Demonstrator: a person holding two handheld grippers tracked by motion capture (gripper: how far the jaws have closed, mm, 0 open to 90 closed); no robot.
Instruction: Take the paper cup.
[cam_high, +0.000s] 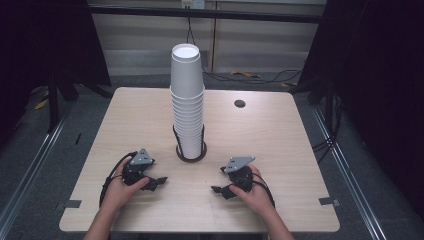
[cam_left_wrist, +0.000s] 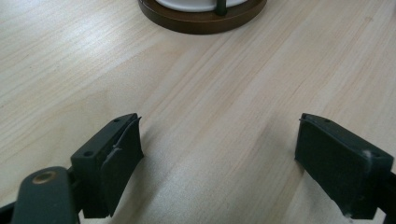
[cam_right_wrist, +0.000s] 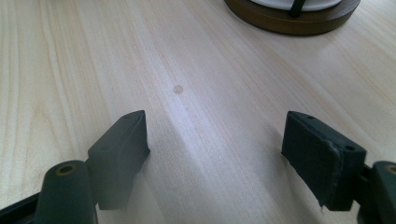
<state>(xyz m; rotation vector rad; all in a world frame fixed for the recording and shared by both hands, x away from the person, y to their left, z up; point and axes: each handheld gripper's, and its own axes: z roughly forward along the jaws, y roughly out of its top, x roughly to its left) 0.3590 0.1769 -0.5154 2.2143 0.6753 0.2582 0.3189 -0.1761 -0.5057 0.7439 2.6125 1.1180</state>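
A tall stack of white paper cups (cam_high: 187, 100) stands upside down in a holder with a dark round wooden base (cam_high: 190, 154) and thin black rods, at the middle of the table. My left gripper (cam_high: 159, 181) rests on the table to the front left of the base, open, nothing between its jaws. My right gripper (cam_high: 219, 190) rests to the front right, also open and empty. The base's rim (cam_left_wrist: 201, 21) lies ahead of the left gripper (cam_left_wrist: 218, 154) in its own view. It also sits past the right gripper (cam_right_wrist: 215, 154), at the upper right rim (cam_right_wrist: 289, 21).
The light wooden table (cam_high: 260, 145) has a small dark round hole (cam_high: 239, 103) at the back right. Black frame posts and cables stand on the grey floor behind and beside the table. A small brown spot (cam_right_wrist: 178, 88) marks the wood ahead of the right gripper.
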